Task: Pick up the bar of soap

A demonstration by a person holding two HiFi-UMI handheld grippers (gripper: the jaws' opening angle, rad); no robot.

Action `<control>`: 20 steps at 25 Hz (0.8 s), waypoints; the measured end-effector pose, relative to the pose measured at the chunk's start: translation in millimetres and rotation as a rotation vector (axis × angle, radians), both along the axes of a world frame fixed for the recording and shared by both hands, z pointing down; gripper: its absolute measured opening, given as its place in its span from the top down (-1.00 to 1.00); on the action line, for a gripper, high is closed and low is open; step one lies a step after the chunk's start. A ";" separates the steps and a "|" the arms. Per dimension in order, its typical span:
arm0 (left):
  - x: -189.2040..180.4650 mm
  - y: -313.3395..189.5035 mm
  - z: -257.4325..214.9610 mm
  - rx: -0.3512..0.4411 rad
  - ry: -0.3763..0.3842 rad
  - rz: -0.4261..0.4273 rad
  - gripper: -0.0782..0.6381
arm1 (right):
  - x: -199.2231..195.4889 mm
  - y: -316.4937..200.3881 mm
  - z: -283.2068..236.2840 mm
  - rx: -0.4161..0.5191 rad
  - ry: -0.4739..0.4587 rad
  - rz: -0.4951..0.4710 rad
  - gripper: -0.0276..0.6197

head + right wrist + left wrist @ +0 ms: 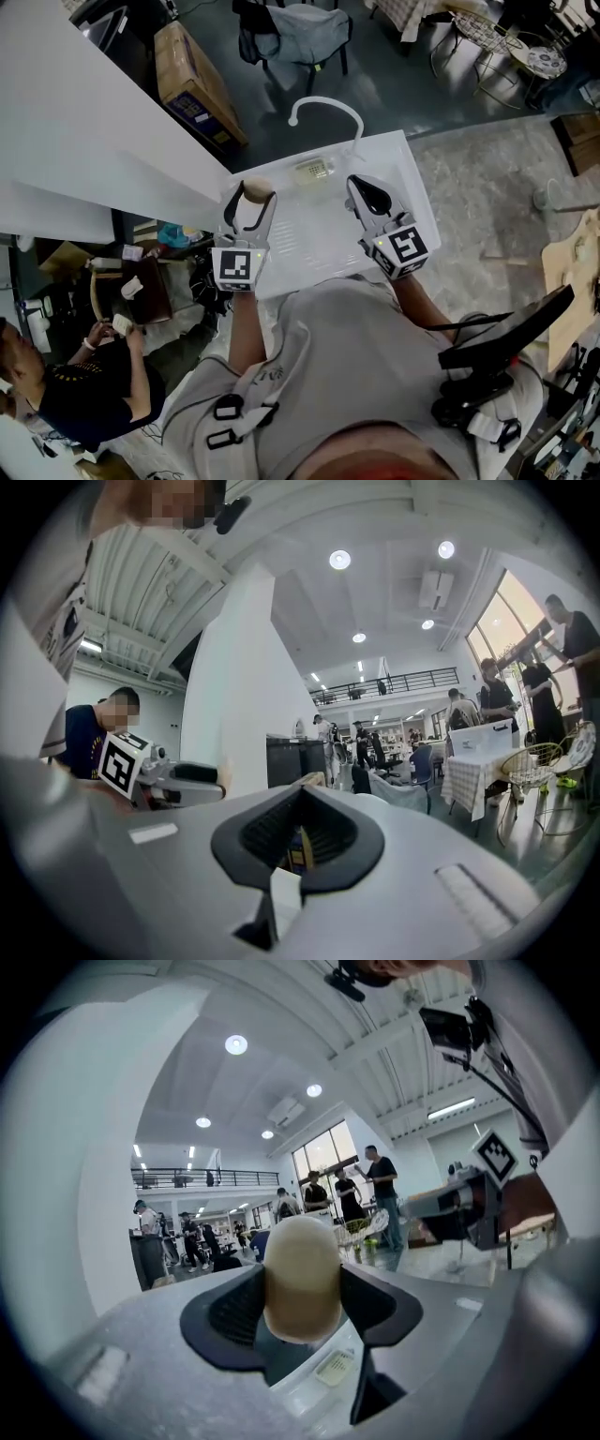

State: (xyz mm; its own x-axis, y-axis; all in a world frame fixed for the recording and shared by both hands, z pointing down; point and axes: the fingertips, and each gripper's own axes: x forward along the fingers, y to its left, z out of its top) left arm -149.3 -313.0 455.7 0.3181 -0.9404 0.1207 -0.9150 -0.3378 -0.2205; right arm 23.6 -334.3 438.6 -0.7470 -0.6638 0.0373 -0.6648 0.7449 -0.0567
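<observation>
Closest to its own camera, the left hand-held gripper (302, 1312) is clamped on the bar of soap (302, 1269). Its two dark ribbed pads press the bar's opposite sides at about the middle of its length. The bar stands on end between them, a pale cream oval with rounded ends, its upper half poking out above the jaws. It appears to be lifted off the bench (394, 178), which shows below it in the left gripper view.

A small rectangular dish (314, 171) lies on the bench near the faucet (328, 105). The held soap sits to the left of that dish and nearer the person. The right hand-held gripper (298, 846) hovers to the right of the dish, also on the person's side, with its jaws together and nothing between them.

The soap is probably light and stiff, so weight should be no trouble. Its smooth, curved skin is the likely risk: it could slip out endways if squeezed near a rounded tip, more so if damp. The present hold across the broad middle looks like the sound one, with firm but modest pressure so the pads do not dent it.
</observation>
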 end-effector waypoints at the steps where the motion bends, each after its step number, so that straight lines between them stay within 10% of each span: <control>1: -3.9 -6.0 12.3 -0.029 -0.039 -0.001 0.12 | 1.1 -0.6 1.6 -0.005 -0.002 0.005 0.91; 20: -33.3 -97.4 299.9 -0.599 -0.536 0.157 0.11 | 34.0 -2.5 9.5 -0.004 0.030 0.082 0.91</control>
State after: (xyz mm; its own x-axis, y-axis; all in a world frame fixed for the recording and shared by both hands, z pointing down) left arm -182.6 -410.4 755.7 0.1967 -0.6174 0.7617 -0.6691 -0.6523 -0.3560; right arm 57.6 -336.8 448.1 -0.6890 -0.7222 0.0614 -0.7246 0.6880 -0.0391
